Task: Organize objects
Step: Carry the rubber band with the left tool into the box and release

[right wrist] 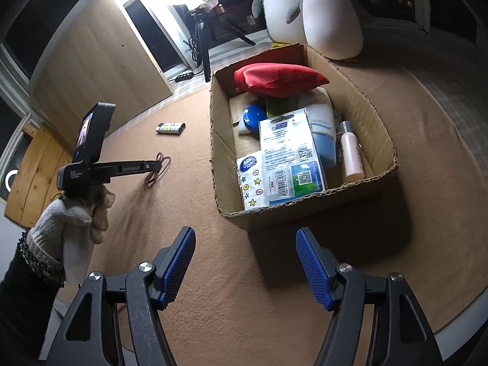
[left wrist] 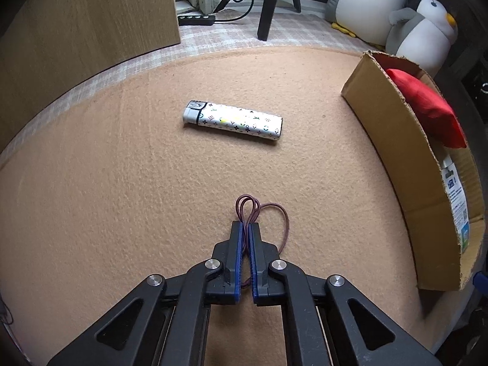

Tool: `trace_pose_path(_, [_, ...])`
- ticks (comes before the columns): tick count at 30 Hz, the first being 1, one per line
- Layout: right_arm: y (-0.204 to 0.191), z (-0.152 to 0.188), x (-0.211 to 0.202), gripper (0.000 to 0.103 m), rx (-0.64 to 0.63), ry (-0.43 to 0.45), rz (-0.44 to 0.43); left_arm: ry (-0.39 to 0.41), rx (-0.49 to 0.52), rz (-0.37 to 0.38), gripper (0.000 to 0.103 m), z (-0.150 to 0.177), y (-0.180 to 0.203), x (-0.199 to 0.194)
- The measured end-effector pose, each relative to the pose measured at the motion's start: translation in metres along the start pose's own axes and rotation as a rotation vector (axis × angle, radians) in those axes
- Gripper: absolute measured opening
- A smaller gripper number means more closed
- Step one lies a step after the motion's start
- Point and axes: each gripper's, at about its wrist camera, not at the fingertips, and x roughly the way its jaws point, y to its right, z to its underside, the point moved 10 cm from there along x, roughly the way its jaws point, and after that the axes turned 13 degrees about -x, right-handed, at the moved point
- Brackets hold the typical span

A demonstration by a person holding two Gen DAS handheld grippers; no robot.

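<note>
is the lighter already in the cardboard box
No, the lighter lies on the tan mat, apart from the cardboard box.

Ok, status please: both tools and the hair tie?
Left tool shut on hair tie, on the mat. Right tool open, empty. Lighter still out; box path clear.

The felt mat carries everything. The hair tie lies on it near the camera in the left wrist view, pinched at the tips of the left gripper. The lighter lies farther off, well apart from the tie. The cardboard box stands to the right of both. Inside it, a cushion rests at the far end atop other goods; a packet lies nearer, a bottle at its right. Two plush penguins stand beyond the box.
</note>
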Motion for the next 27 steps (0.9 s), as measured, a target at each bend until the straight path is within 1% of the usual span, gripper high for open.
trace_pose_path(3, [0.0,0.0,0.0,0.065,-0.011,-0.001,0.002,0.012,-0.034,0.025,0.004,-0.001,-0.004,-0.006])
trace_pose_path(5, [0.0,0.0,-0.001,0.065,-0.017,0.003,0.007,0.031,-0.049,0.056,0.004,-0.003,-0.004,-0.019])
trace_pose_path(10, [0.002,-0.003,-0.006,0.065,-0.035,0.018,0.038,0.09,-0.024,0.116,0.004,-0.006,0.015,-0.056])
trace_pose_path(16, [0.004,-0.005,-0.013,0.065,-0.054,0.035,0.081,0.133,0.049,0.196,0.004,-0.003,0.063,-0.092])
trace_pose_path(19, [0.008,-0.003,-0.016,0.065,-0.064,0.04,0.115,0.134,0.099,0.246,0.004,0.003,0.101,-0.102])
trace_pose_path(23, [0.017,0.005,-0.021,0.065,-0.048,0.037,0.131,0.124,0.172,0.274,0.004,0.014,0.151,-0.102])
trace_pose_path(27, [0.03,0.014,-0.028,0.065,-0.021,0.036,0.147,0.105,0.193,0.286,0.004,0.02,0.184,-0.091])
